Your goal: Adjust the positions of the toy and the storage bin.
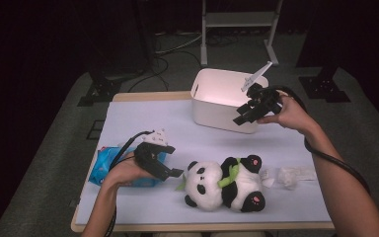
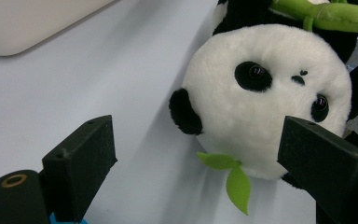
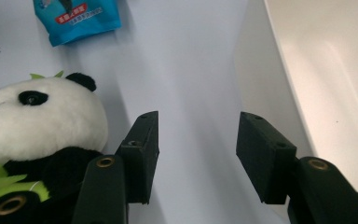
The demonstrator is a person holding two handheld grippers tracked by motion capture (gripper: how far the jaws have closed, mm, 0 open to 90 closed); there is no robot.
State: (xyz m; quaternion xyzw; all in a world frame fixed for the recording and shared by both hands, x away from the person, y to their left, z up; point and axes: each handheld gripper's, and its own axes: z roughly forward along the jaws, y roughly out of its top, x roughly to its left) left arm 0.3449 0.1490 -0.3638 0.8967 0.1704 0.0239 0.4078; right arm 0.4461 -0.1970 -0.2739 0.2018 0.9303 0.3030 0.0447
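- Centrally, plush panda point(image 1: 224, 183) lies on its back on the table point(image 1: 143, 118), its feet cut off in both gripper views.
- Left gripper point(image 1: 170, 170), just beside the panda's head: jaws wide apart, holding nothing.
- Right gripper point(image 1: 244, 114), beyond the panda at the white bin point(image 1: 212, 106): jaws apart, nothing between.
- Blue packet point(image 1: 101, 168), left of the panda, partly hidden by the left hand.

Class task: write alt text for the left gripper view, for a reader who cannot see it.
A plush panda's white head lies on a pale table, just ahead of the open left gripper, with nothing between its black jaws. A green leaf pokes from under the head.
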